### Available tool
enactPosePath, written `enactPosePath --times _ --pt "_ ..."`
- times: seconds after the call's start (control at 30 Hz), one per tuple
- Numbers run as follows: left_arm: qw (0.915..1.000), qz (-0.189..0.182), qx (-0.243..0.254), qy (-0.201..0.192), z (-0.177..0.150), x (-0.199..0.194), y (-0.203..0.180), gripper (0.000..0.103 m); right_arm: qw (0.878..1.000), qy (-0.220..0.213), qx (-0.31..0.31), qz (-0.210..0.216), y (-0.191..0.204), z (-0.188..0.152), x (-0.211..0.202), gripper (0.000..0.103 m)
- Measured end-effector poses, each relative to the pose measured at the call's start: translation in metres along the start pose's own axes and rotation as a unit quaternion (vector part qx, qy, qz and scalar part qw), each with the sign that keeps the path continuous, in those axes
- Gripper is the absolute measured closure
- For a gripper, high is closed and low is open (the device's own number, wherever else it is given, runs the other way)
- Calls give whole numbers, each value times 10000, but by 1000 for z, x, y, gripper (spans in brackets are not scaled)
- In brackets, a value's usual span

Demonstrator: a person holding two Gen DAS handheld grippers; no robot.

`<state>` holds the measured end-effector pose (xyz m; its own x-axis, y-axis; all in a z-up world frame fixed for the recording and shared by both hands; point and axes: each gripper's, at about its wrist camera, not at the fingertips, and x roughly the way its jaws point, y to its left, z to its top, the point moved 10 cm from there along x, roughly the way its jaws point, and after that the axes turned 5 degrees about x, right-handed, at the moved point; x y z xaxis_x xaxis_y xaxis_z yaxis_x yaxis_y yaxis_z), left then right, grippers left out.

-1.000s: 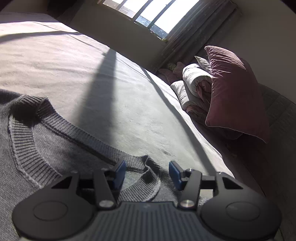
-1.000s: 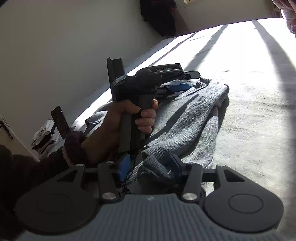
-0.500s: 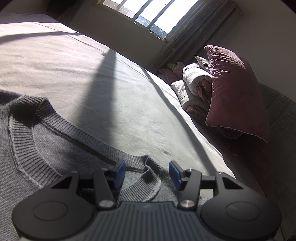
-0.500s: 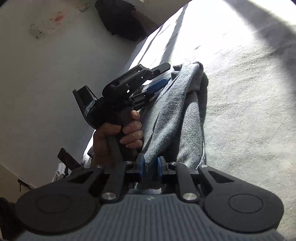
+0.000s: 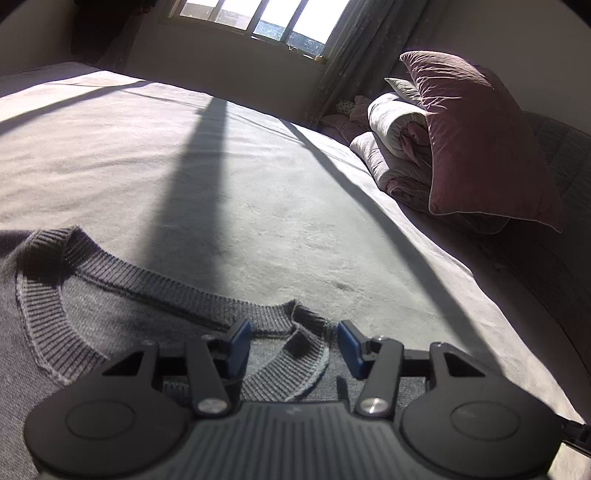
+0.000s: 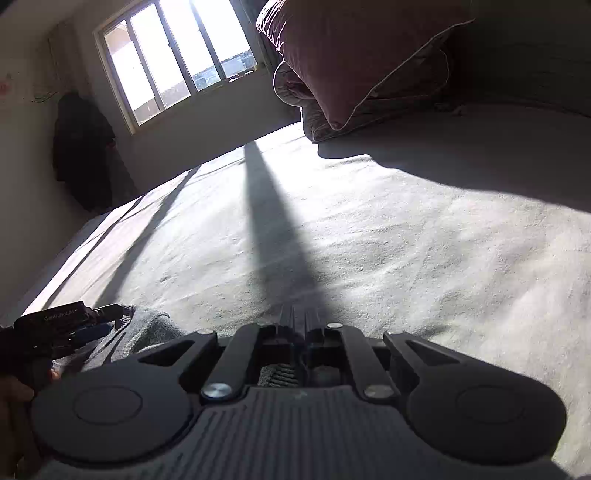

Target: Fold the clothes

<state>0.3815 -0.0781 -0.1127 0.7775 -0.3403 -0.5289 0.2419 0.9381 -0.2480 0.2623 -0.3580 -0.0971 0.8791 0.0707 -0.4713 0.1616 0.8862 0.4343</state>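
- Grey knit sweater [image 5: 122, 317] spread flat on sunlit bed [image 5: 258, 192], ribbed collar facing window [image 5: 255, 18].
- Left hand-held gripper [image 5: 293, 345] wide open, blue pads either side of collar's corner, gripping nothing.
- Right hand-held gripper [image 6: 299, 325] fingers pressed together, ribbed knit bunched behind them; actual grasp impossible to confirm.
- Maroon pillow [image 5: 480, 140] leaning on rolled bedding [image 5: 391, 147].
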Motion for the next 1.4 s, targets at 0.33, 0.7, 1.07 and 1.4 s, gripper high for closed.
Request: enactPosePath --times 0.33,0.7,1.07,1.4 --pt "9863 -171 1609 312 7 19 -14 37 9882 927 951 766 -14 -10 3 62" --pt "9755 -8 2192 -159 12 9 -36 99 9980 505 -152 359 9 -13 -3 97" --pt "9789 590 1953 -59 17 33 -34 99 9930 403 -940 -591 -9 -24 14 98" --pt "9785 2 2040 290 -12 7 -76 60 9932 834 393 707 -21 -8 -11 50"
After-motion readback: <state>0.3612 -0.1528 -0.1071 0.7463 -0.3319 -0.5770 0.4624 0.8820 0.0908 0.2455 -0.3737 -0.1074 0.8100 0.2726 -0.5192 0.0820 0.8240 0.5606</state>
